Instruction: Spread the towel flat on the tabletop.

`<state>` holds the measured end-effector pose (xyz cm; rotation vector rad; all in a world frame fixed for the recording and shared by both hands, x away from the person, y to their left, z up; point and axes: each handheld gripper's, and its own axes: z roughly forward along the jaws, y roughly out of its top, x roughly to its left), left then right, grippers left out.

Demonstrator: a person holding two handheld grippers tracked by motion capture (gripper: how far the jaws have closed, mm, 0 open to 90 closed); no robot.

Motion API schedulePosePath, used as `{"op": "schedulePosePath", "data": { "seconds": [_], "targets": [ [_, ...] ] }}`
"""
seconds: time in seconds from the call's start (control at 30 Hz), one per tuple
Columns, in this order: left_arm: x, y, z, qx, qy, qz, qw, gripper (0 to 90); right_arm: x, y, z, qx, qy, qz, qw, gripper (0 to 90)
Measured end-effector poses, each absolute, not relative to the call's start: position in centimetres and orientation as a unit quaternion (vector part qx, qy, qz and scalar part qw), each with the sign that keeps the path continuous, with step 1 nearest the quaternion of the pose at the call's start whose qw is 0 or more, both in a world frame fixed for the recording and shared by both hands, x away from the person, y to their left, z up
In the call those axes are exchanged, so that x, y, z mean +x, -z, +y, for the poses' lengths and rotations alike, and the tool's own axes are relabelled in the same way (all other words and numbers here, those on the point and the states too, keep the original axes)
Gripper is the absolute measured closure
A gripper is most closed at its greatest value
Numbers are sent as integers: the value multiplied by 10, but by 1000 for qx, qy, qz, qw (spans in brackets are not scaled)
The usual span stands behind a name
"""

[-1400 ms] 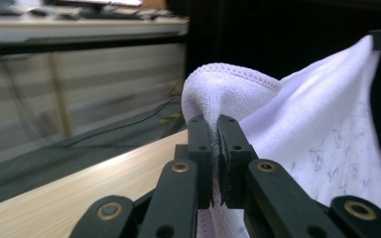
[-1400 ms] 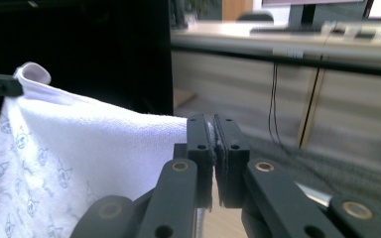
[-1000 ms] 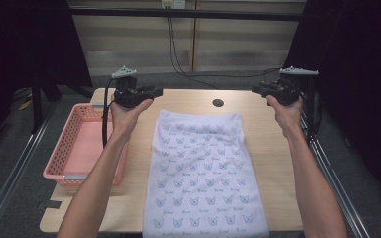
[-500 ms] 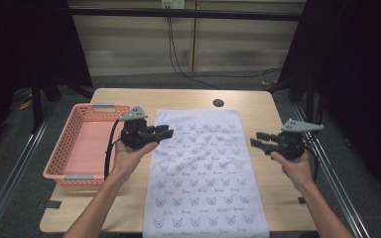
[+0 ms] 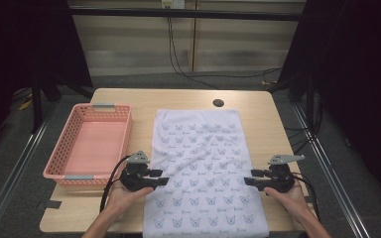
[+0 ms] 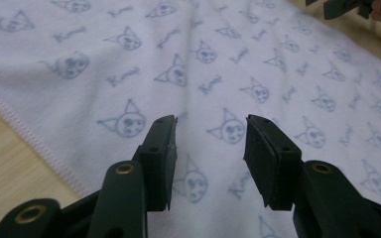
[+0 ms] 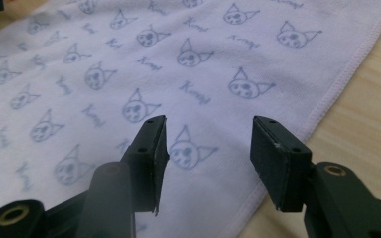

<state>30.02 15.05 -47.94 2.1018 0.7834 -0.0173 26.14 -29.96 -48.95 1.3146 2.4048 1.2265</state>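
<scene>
Both tongs have dropped from the far end of the surface (image 5: pixel 129 99) to the towel's (image 5: pixel 203 168) long edges. The left tongs (image 5: pixel 162 179) and right tongs (image 5: pixel 249 179) gape open over the flat-spread cloth, likely readying a grasp for folding.

- The towel (image 6: pixel 238 64) bears a repeated pale blue script word between its cat-face prints; it seems to begin with "K", but the rest is too faint to read.
- In the right gripper view the same word recurs on the towel (image 7: pixel 129 74), slanting toward 4 o'clock.
</scene>
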Motion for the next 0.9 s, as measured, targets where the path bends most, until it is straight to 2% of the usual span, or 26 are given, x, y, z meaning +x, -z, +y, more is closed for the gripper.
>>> {"op": "schedulePosePath", "data": {
  "seconds": [0.07, 0.1, 0.23, 0.27, 0.33, 0.4, 0.43, 0.47, 0.5, 0.53, 0.73, 0.9],
  "targets": [
    [303, 486, 152, 844, -25, 325, 426, 569, 271, 492, -296, 434, -409, 799, 68, 493],
    [306, 488, 152, 845, -32, 328, 420, 611, 280, 494, -293, 432, -407, 802, 68, 493],
    [318, 494, 149, 839, -28, 335, 427, 616, 300, 500, -285, 427, -391, 810, 99, 552],
    [317, 494, 147, 844, -39, 327, 422, 616, 302, 502, -283, 428, -379, 814, 106, 555],
    [315, 497, 142, 850, -26, 325, 413, 613, 299, 503, -283, 420, -377, 818, 113, 553],
    [308, 500, 137, 860, -36, 318, 397, 622, 292, 502, -281, 412, -364, 825, 127, 614],
    [306, 499, 137, 864, -39, 316, 391, 662, 286, 502, -280, 405, -353, 831, 140, 670],
    [304, 499, 137, 867, -42, 312, 387, 757, 282, 502, -281, 403, -353, 833, 143, 720],
    [302, 500, 138, 869, -40, 306, 387, 838, 278, 501, -282, 407, -353, 831, 138, 772],
    [301, 500, 139, 867, -39, 307, 390, 856, 275, 501, -283, 409, -353, 830, 137, 799],
    [285, 498, 142, 875, -18, 292, 385, 877, 254, 496, -285, 395, -343, 845, 110, 859],
    [267, 497, 142, 877, 24, 288, 385, 878, 232, 493, -289, 392, -335, 853, 80, 867]
  ]
}}
